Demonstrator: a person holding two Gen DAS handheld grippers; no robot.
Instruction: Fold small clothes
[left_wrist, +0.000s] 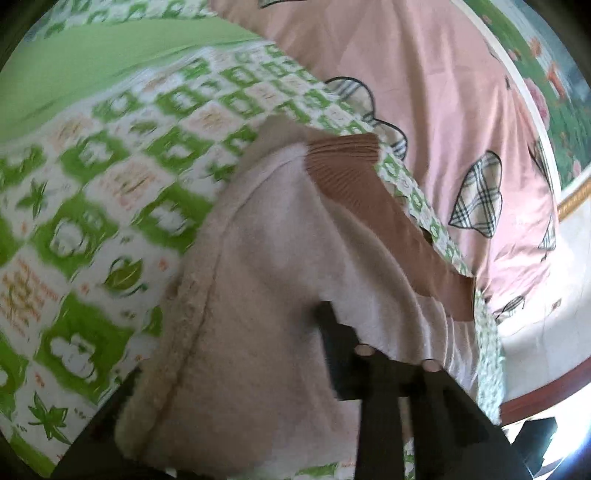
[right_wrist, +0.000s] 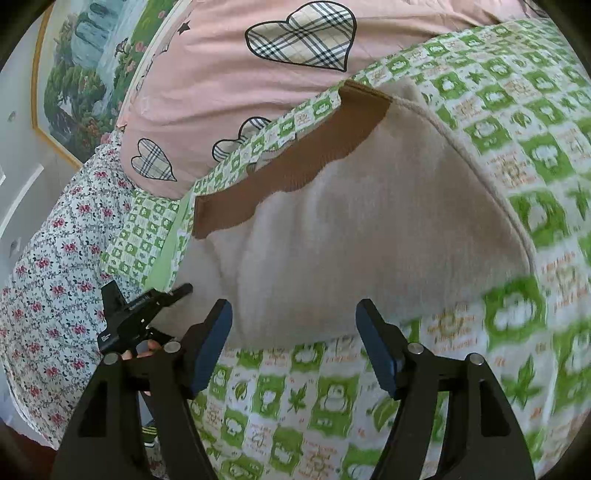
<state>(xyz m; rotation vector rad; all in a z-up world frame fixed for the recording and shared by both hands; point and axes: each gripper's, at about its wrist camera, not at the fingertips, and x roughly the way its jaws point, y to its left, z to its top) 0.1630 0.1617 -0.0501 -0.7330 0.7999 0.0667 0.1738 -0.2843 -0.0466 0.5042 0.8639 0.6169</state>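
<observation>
One small cream garment (right_wrist: 369, 236) with a brown ribbed band (right_wrist: 288, 162) lies spread on the green-checked quilt (right_wrist: 517, 155), seemingly not yet fully folded. At its left edge the left gripper (left_wrist: 373, 354) is clenched on the cloth; the right gripper (right_wrist: 293, 343) hovers released at the near hem. Farther off: a pink heart-print cover (right_wrist: 221, 74), left a framed landscape picture (right_wrist: 77, 74).

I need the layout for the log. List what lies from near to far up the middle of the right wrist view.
Right tool, standing open → green patterned sheet → beige garment → its brown ribbed band → pink quilt with plaid hearts.
</observation>
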